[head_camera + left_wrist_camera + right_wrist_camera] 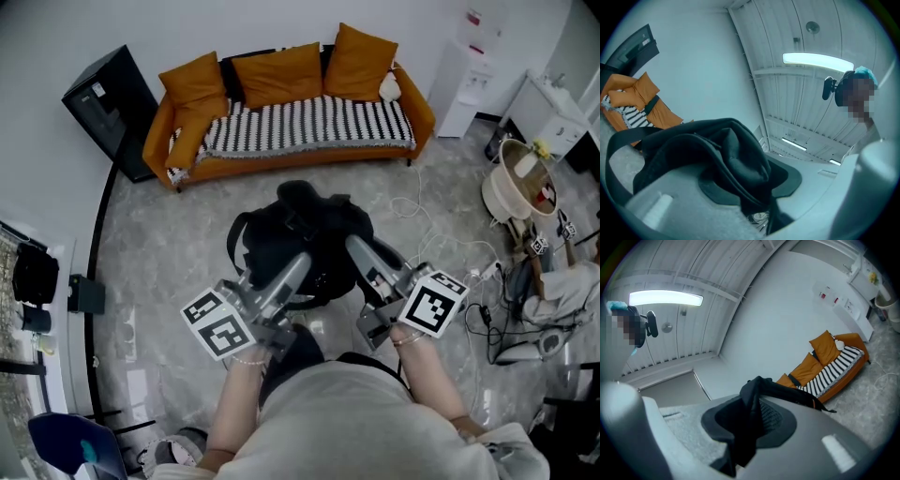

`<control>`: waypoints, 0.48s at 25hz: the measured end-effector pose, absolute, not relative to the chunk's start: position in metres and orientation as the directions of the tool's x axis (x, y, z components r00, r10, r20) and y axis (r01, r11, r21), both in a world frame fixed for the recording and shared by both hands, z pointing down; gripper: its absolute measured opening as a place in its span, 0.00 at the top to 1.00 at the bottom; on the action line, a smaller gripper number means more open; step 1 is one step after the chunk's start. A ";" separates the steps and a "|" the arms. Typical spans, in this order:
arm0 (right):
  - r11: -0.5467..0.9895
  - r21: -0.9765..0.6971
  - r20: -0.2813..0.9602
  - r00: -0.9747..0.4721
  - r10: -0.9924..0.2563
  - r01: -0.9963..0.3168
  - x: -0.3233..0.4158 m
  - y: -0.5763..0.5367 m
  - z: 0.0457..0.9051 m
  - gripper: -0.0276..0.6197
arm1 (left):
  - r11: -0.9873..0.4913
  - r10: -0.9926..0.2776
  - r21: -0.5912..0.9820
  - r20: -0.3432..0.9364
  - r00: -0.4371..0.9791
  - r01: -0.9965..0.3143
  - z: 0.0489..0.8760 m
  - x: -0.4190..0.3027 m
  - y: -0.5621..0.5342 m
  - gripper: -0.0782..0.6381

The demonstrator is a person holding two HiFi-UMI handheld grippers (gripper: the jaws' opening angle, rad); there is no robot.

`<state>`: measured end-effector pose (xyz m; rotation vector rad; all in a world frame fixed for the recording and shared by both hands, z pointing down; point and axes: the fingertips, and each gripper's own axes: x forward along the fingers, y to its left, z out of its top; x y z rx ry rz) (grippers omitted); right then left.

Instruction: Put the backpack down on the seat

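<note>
Backpack (298,239) held short of sofa (161,139); cables (441,248) on floor (169,244) right.

Setting: lounge-type room. Evidence: orange sofa (291,157) with cushions (277,73) and striped throw (309,124) against white wall; marble-look floor (159,253); white water dispenser (464,80) near far wall; loose cables (469,267) on floor; panelled ceiling, strip light (815,60).

Head view overhead, gripper views close, sharing sofa (281,166)
</note>
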<state>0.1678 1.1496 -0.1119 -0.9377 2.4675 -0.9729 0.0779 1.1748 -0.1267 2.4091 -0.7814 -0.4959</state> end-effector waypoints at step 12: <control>0.499 -0.725 -0.035 -0.698 -0.715 -0.475 0.106 0.971 -0.100 0.85 | -0.669 -0.593 0.629 -0.129 0.795 -0.397 -0.115 0.017 0.988 0.73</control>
